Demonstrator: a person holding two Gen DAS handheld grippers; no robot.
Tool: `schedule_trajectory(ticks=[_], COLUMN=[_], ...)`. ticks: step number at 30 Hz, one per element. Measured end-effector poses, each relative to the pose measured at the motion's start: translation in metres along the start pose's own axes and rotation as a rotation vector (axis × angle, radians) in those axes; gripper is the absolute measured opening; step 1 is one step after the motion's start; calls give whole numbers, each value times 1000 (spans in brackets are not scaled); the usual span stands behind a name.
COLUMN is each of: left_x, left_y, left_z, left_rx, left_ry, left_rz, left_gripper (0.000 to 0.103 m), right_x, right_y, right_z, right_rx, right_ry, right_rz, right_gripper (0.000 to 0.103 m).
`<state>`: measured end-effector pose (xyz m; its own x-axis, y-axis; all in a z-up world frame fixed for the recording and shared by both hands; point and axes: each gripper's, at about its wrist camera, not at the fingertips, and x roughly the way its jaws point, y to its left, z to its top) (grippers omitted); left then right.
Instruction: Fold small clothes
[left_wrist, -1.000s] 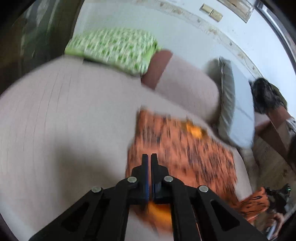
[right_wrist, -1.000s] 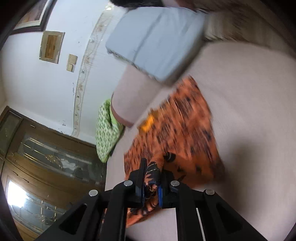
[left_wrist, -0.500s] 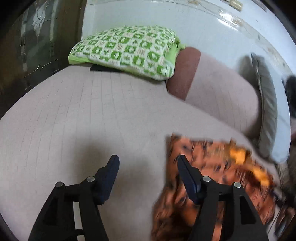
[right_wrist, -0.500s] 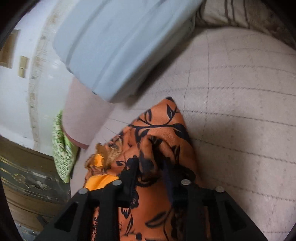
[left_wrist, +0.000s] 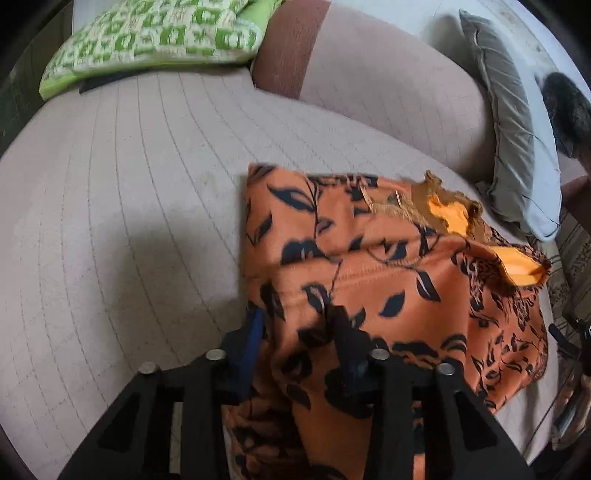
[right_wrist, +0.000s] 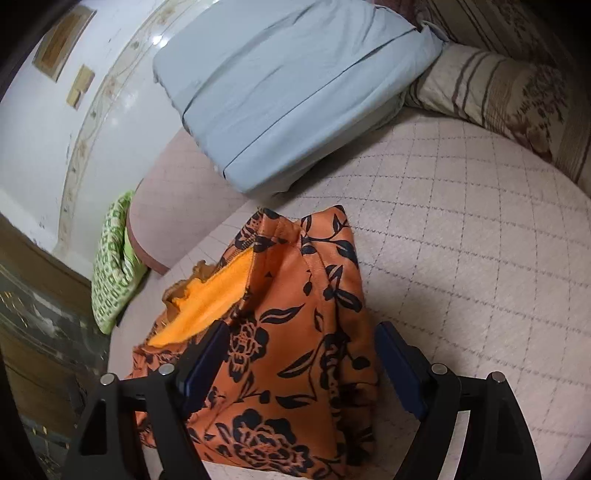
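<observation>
An orange garment with black leaf and flower print (left_wrist: 373, 273) lies partly folded on the beige quilted bed, its plain orange lining showing at one end; it also shows in the right wrist view (right_wrist: 295, 332). My left gripper (left_wrist: 299, 325) is open and straddles the garment's near left edge, a fold of cloth lying between the fingers. My right gripper (right_wrist: 299, 350) is open wide with its jaws on either side of a raised hump of the garment.
The beige quilted bed cover (left_wrist: 129, 206) spreads to the left. A green patterned pillow (left_wrist: 155, 37), a pink-brown bolster (left_wrist: 369, 74) and a grey-blue pillow (right_wrist: 288, 85) line the far side. A striped floral cushion (right_wrist: 491, 88) lies at the far right.
Both grippers went from shut on the garment to open. The garment now lies folded over on the bed, and the left gripper has moved back over its edge.
</observation>
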<state>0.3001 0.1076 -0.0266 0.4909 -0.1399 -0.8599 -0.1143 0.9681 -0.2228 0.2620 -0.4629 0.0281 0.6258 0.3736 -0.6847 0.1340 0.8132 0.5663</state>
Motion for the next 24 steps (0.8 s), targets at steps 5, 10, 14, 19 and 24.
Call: schedule_trajectory(ticks=[5,10,14,19,24], left_x=[-27,-60,-34,26,31], left_y=[-11,-25,-42,-35,-23], left_z=[18,52,68,66,65], left_rx=[90,146,256,248,209], left_ry=[-161,-337,-376,-239,-225], left_rz=[90,95,206,271,270], left_gripper=[5,5,5,6,8], right_x=[13,27,43,74,93], right_y=[5,28,50,63,60], right_z=[17,35,41,38,43], right_rx=[-65,-253,-431,-564,-544], right_ry=[14,19,26,81,110], right_rz=[-39,-133,-188,-235,-280], right_gripper=[84,84,84,82,15])
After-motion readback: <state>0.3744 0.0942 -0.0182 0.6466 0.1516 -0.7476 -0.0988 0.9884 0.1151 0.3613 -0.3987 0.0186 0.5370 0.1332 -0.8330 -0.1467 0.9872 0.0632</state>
